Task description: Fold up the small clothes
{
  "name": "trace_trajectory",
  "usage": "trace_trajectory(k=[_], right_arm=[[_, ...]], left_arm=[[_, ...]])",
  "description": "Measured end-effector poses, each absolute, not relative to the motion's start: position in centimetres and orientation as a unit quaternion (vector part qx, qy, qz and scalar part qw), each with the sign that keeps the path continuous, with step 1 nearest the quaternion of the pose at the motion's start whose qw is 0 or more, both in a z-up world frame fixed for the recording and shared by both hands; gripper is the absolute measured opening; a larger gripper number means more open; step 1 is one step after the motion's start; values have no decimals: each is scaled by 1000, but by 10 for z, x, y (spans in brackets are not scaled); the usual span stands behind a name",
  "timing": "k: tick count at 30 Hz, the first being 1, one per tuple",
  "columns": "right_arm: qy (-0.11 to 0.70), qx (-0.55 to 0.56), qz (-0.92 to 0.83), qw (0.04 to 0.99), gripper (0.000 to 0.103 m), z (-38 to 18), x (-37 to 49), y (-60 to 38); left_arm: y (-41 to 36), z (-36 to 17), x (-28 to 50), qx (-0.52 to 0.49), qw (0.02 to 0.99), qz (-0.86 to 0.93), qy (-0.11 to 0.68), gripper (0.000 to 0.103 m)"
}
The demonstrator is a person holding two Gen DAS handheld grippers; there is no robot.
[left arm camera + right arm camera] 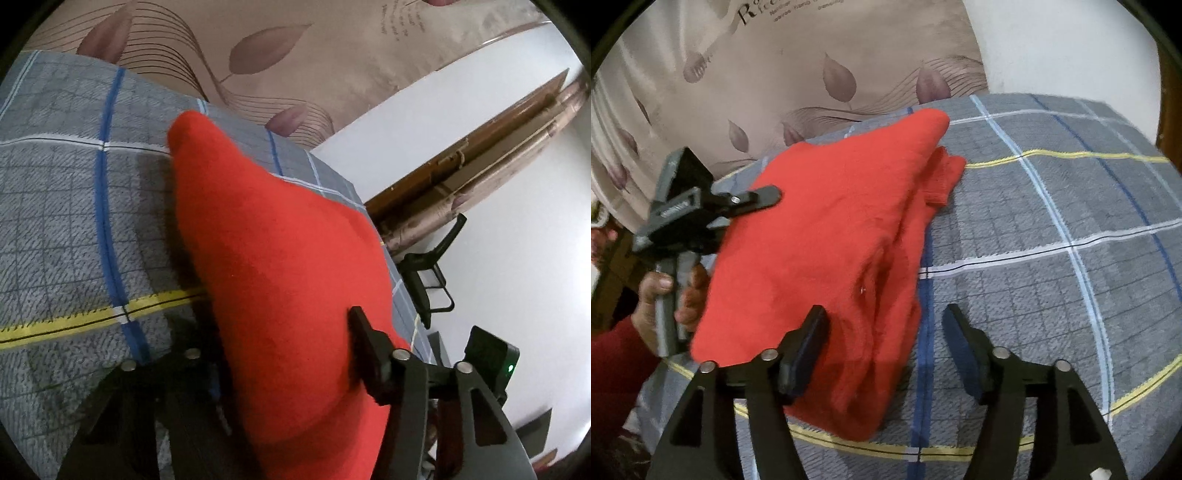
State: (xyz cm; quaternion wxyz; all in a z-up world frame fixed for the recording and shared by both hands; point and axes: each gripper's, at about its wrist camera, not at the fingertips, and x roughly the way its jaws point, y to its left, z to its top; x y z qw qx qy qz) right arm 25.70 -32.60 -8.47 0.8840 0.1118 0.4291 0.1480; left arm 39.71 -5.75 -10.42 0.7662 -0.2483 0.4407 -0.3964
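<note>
One red garment (pixel 827 258), partly folded, lying on a grey plaid blanket (pixel 1052 295) with blue, white and yellow stripes. At far left in the right wrist view, a bare hand (pixel 661 306) around the left gripper (pixel 753 197), its fingers clenched on the garment's lifted left edge; lower finger hidden under cloth. Right gripper (pixel 882 347) released, fingers apart, one finger (pixel 807 354) over the red fabric, the other over blanket. Behind, a leaf-patterned curtain (pixel 775 74). Garment type hard to make out.
</note>
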Motion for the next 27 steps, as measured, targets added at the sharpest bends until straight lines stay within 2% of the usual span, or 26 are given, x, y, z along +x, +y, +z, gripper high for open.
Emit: trace_trajectory(k=[5,7,17,19,21,24,27], right_arm=[[422,193,160,871,70,-78,279,-358],[424,176,148,876,74,-75,298,-364],[438,196,195,855,76,-83,384,-354],[444,207,227,842,70,-85,391,-349],[451,209,246,832,43,-87,397,-345],[447,238,268,820,31,-90,398,-353],[449,282,280,801,30,-98,399,-366]], left_arm=[[-59,-103,397,-247,770,-394,437,54],[-58,-103,394,-248,771,-394,435,54],[-59,-103,392,-242,780,-386,428,54],[-59,-103,392,-242,781,-387,427,54],[-58,-103,391,-242,781,-387,426,54],[-58,-104,390,-241,783,-386,425,54],[-59,-103,390,-237,785,-385,424,54]])
